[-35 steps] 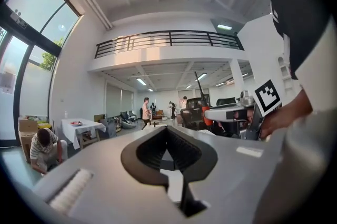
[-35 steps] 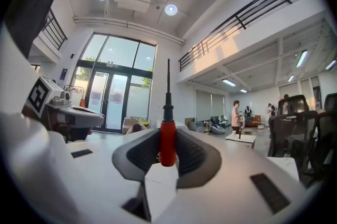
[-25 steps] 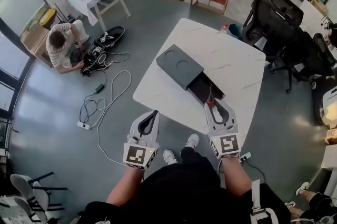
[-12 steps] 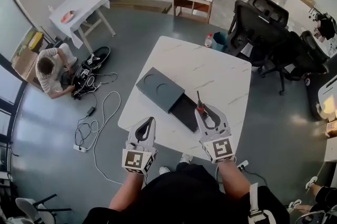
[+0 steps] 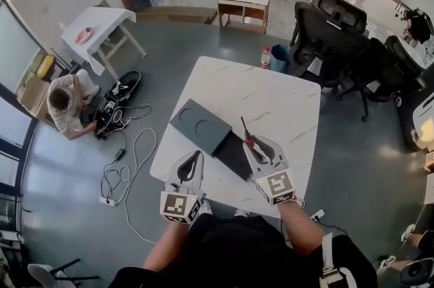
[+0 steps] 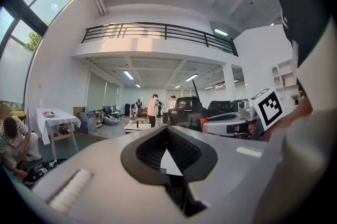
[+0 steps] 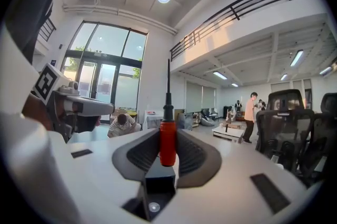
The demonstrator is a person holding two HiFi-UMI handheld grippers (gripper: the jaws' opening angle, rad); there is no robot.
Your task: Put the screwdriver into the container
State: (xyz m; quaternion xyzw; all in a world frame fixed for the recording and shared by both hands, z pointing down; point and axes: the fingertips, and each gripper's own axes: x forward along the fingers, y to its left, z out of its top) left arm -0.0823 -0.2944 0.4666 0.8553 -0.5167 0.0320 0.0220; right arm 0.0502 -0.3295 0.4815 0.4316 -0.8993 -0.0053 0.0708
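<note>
The screwdriver (image 7: 167, 139) was up in the air, its red handle pinched between the pads of the right gripper (image 5: 254, 145) and its shaft pointing away from the person. It hung just over the open end of the container (image 5: 234, 156). That dark box lay slantwise on the table (image 5: 285, 110), and its lid (image 5: 200, 125) was slid back toward the left corner.

Trouble looked likeliest at the opening. Only part of the box was uncovered, so the long shaft could catch the lid's edge or a wall and tip the tool out. The grip was on the round handle alone. A knock on the shaft could swing it in the pads.

The left gripper (image 5: 196, 156) had its tips pressed together on nothing and hovered just beside the box, not touching it. Nothing braced the container, and its open end sat close to the table's near edge. A clumsy push there could shove it toward that edge.

Room to work was plentiful. The far half and the right side of the table were bare, so a lower, flatter approach from the right was free. Office chairs (image 5: 339, 36) and a bottle (image 5: 266, 57) stood beyond the far edge. Cables (image 5: 129, 151) lay on the floor well off the left edge.
</note>
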